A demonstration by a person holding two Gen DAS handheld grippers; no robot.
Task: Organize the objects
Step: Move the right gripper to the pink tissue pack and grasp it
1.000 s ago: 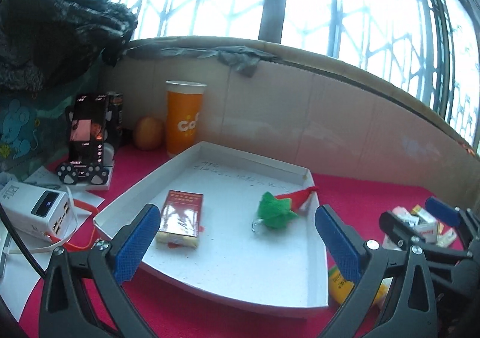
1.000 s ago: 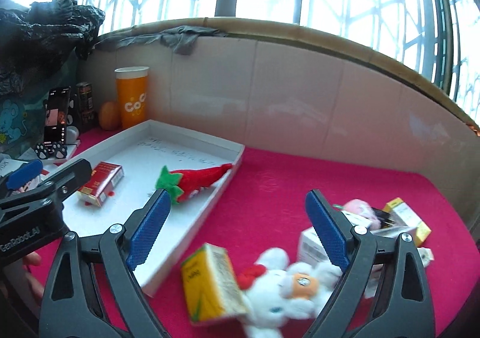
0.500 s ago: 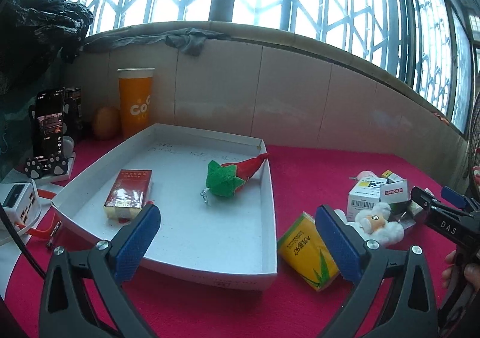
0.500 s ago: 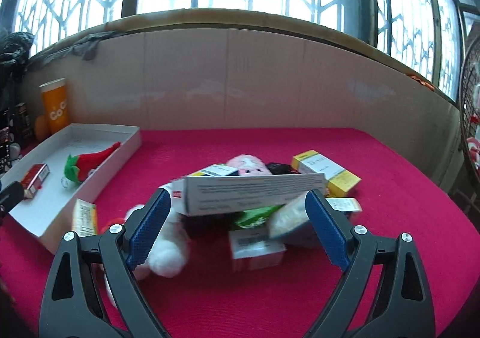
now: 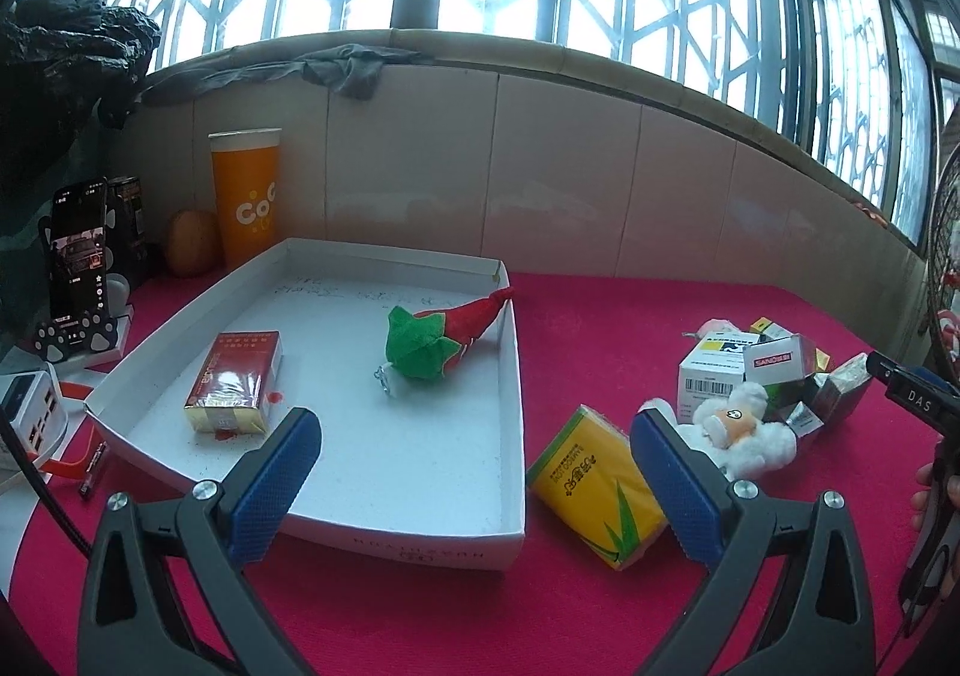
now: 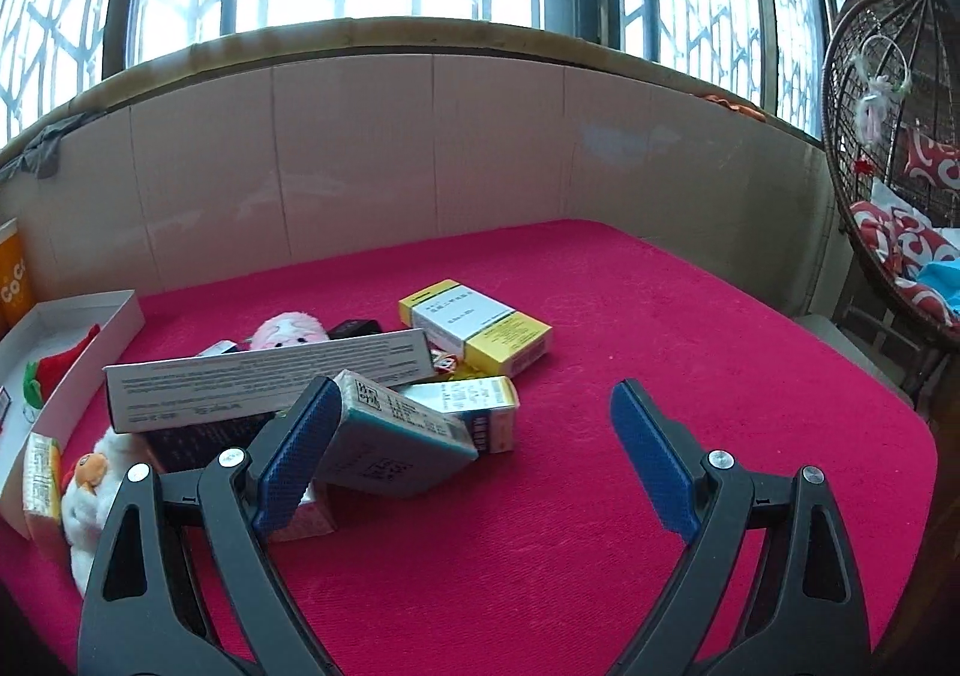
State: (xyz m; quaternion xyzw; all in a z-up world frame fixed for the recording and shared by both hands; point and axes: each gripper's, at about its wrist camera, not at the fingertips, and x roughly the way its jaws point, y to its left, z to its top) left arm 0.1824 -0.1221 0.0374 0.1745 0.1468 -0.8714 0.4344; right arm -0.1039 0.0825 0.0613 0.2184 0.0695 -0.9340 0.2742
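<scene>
A white tray [image 5: 516,376] on the red cloth holds a red packet [image 5: 237,379] and a chili plush [image 5: 441,340]. My left gripper [image 5: 474,472] is open and empty over the tray's near right corner. A yellow packet [image 5: 594,484] lies beside the tray, next to a white plush [image 5: 741,427]. My right gripper [image 6: 468,454] is open and empty, just right of a pile of boxes: a long white box [image 6: 264,385], a teal box [image 6: 390,436], a yellow-white box [image 6: 474,325] and a pink plush [image 6: 288,331].
An orange cup [image 5: 246,193], an orange fruit [image 5: 191,250], a phone on a stand [image 5: 78,262] and a power bank [image 5: 27,412] stand left of the tray. A tiled wall closes the back. A wicker chair [image 6: 894,166] stands beyond the right edge.
Both grippers have swung to the right. The left view now takes in the yellow packet and the pile. The right view has moved from the tray to the box pile and bare cloth.
</scene>
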